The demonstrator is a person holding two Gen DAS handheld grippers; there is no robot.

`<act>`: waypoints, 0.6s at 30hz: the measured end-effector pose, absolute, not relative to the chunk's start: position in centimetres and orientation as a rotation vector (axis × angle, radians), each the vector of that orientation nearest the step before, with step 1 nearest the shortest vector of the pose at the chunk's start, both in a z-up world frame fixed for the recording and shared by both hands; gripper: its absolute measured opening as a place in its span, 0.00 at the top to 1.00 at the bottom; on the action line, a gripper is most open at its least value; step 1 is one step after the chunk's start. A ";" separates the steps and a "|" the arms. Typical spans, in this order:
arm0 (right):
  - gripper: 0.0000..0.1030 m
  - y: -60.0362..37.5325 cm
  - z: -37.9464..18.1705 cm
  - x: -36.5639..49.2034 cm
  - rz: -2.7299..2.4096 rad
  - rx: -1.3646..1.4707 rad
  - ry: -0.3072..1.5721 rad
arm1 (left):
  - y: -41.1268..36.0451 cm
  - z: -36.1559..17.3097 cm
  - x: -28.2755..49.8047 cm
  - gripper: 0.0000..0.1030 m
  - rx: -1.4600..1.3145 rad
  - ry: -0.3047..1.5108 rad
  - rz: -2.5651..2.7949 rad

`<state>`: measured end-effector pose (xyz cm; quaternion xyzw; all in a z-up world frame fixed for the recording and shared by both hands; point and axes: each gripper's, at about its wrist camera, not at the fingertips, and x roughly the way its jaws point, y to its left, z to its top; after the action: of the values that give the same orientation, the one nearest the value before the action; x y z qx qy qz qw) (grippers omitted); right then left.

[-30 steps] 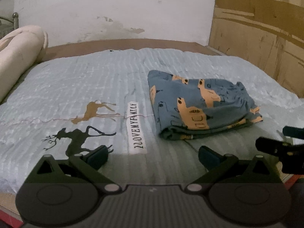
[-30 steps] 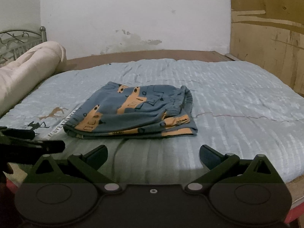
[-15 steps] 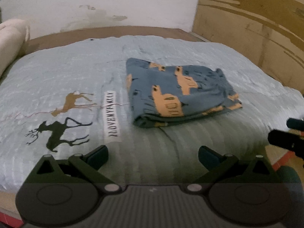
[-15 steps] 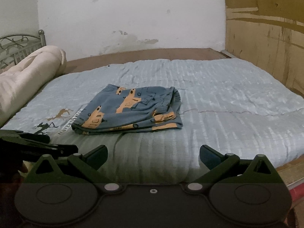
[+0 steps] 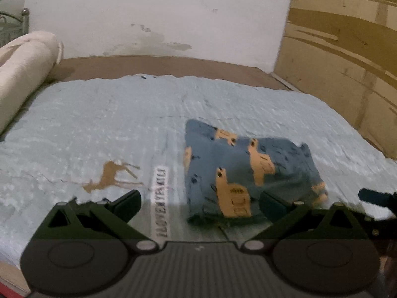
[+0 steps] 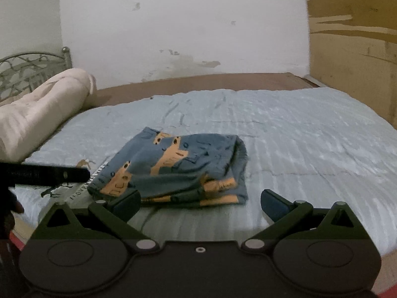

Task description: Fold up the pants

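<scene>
The blue pants (image 5: 245,171) with orange vehicle prints lie folded into a compact stack on the light blue bedspread (image 5: 111,129). In the right wrist view the pants (image 6: 178,168) rest just beyond the fingertips. My left gripper (image 5: 201,202) is open and holds nothing, hovering near the bed's front edge, its right finger in front of the pants' near corner. My right gripper (image 6: 199,202) is also open, just short of the stack. Each gripper shows at the edge of the other's view.
A rolled cream blanket (image 6: 42,114) lies along the bed's left side by a metal headboard (image 6: 27,67). A wooden panel (image 5: 347,57) stands to the right. Deer prints (image 5: 111,176) and a text label (image 5: 161,201) mark the bedspread left of the pants.
Both grippers stay open and empty. The left view has tilted up and shifted, with motion blur; the right gripper has drawn closer to the pants again. The pants lie unchanged.
</scene>
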<state>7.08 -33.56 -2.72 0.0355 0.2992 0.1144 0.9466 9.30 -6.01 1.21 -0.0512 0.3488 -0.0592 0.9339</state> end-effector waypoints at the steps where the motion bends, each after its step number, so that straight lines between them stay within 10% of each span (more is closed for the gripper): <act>1: 0.01 -33.6 -2.9 7.4 0.246 0.069 0.611 | -6.0 1.4 9.5 0.00 -0.106 0.713 -0.111; 18: 0.01 -33.9 -3.9 9.5 0.272 0.081 0.631 | -4.8 0.7 10.6 0.00 -0.102 0.734 -0.047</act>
<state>9.52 -33.85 -3.93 0.0399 0.3092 0.1331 0.9408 10.59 -4.79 0.75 -0.0499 0.3586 -0.0228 0.9319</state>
